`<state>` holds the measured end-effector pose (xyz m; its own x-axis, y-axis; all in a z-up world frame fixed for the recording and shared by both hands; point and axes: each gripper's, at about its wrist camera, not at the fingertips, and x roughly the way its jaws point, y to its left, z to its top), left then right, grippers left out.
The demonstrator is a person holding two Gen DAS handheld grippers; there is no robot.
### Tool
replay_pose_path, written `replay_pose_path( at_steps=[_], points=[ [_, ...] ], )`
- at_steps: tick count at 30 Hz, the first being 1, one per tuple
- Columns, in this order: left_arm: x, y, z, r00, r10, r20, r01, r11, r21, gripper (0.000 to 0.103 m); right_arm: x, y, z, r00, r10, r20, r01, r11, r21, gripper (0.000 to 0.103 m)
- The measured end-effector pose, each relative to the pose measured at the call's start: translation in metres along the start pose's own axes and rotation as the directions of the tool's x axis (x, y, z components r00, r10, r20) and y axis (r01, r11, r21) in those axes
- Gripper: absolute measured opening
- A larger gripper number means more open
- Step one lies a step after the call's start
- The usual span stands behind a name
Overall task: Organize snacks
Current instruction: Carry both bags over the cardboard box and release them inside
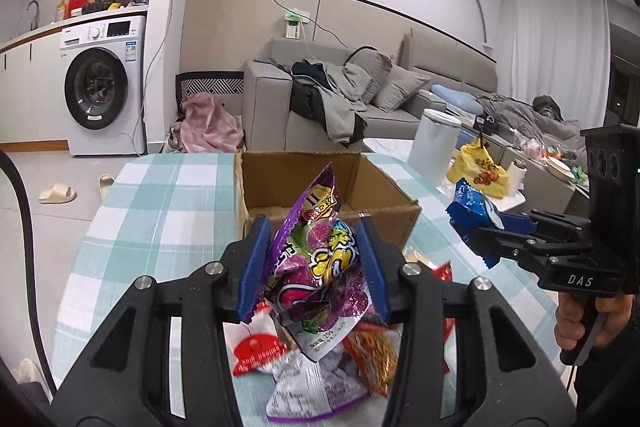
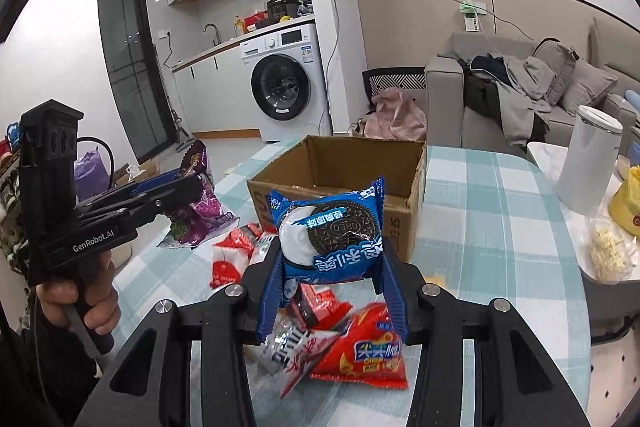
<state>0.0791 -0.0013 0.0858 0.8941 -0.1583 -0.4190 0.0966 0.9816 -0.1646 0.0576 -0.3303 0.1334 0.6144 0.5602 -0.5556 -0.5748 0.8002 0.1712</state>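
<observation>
My left gripper [image 1: 314, 267] is shut on a purple snack packet [image 1: 316, 267] and holds it above the table, just in front of the open cardboard box [image 1: 384, 183]. My right gripper [image 2: 330, 277] is shut on a blue Oreo packet [image 2: 328, 231], also lifted in front of the box [image 2: 332, 155]. In the left wrist view the right gripper [image 1: 478, 227] with the Oreo packet [image 1: 468, 203] is to the right of the box. In the right wrist view the left gripper [image 2: 188, 183] with the purple packet [image 2: 200, 207] is to the left. The box holds nothing that I can see.
Several loose snack packets lie on the checked tablecloth [image 2: 500, 227] below the grippers, among them a red chip bag [image 2: 360, 351] and red-white packets [image 1: 256, 351]. A white canister [image 2: 588, 159] and a yellow bag [image 1: 480, 167] stand to the right of the box.
</observation>
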Motion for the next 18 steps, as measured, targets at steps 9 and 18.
replay_pose_path(
  at_steps=[9,18],
  points=[
    [0.035,0.007,0.022,1.0,0.022,-0.002,-0.022,1.0,-0.015,0.042,0.029,-0.013,0.023,1.0,-0.017,-0.011,0.018,1.0,0.023,0.045],
    [0.075,0.005,0.04,0.999,0.031,-0.013,-0.031,0.999,-0.007,0.042,0.057,-0.023,0.04,0.999,-0.025,-0.023,0.026,0.998,0.05,0.045]
  ],
)
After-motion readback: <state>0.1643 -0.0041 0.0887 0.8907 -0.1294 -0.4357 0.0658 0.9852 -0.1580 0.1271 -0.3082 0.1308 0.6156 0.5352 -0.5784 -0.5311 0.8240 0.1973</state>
